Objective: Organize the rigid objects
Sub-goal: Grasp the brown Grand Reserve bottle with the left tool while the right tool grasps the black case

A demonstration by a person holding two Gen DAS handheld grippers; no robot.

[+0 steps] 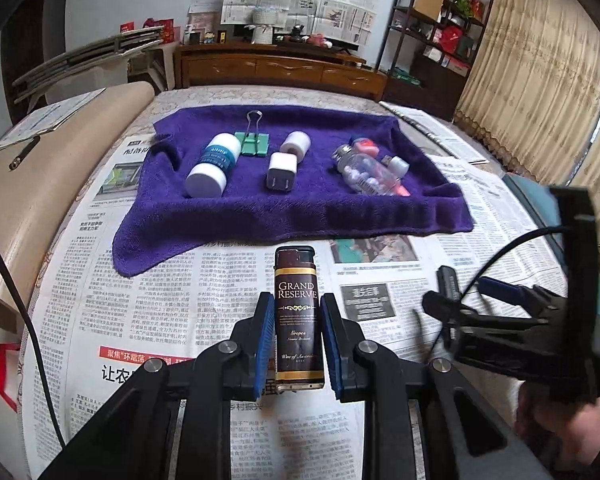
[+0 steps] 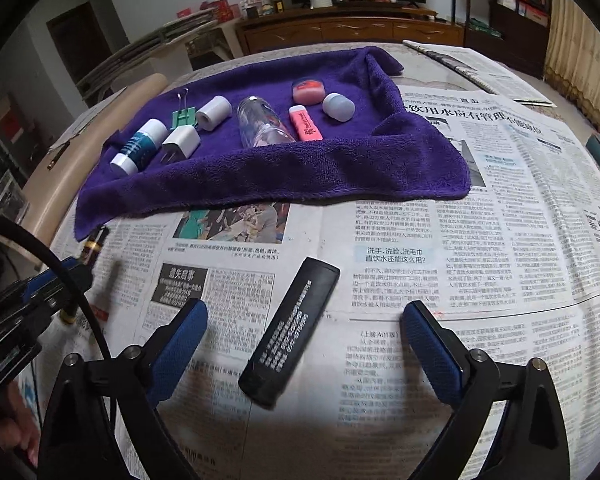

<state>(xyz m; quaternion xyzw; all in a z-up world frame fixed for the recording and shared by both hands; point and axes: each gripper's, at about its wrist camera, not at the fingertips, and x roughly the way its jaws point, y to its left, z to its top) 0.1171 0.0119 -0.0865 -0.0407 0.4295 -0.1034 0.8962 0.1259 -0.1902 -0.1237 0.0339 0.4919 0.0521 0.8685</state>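
Note:
My left gripper point(image 1: 296, 312) is shut on a brown "Grand Reserve" lighter point(image 1: 299, 316), its blue pads against both sides, over the newspaper just in front of the purple towel point(image 1: 260, 208). My right gripper point(image 2: 304, 320) is open, its fingers wide on either side of a black lighter point(image 2: 290, 330) that lies flat on the newspaper, untouched. On the towel lie a white-and-teal bottle point(image 1: 214, 166), a green binder clip point(image 1: 255, 142), a white charger plug point(image 1: 282, 172), a white cylinder point(image 1: 296, 144), a clear bottle point(image 1: 362, 172), a pink highlighter point(image 2: 305, 122), a pink case point(image 2: 309, 91) and a pale round cap point(image 2: 338, 107).
Newspaper point(image 2: 480, 240) covers the table. A beige chair back point(image 1: 40, 184) stands at the left edge. The right gripper and hand show at the right of the left wrist view point(image 1: 500, 320). A wooden cabinet point(image 1: 276, 68) and shelves point(image 1: 440, 28) stand behind the table.

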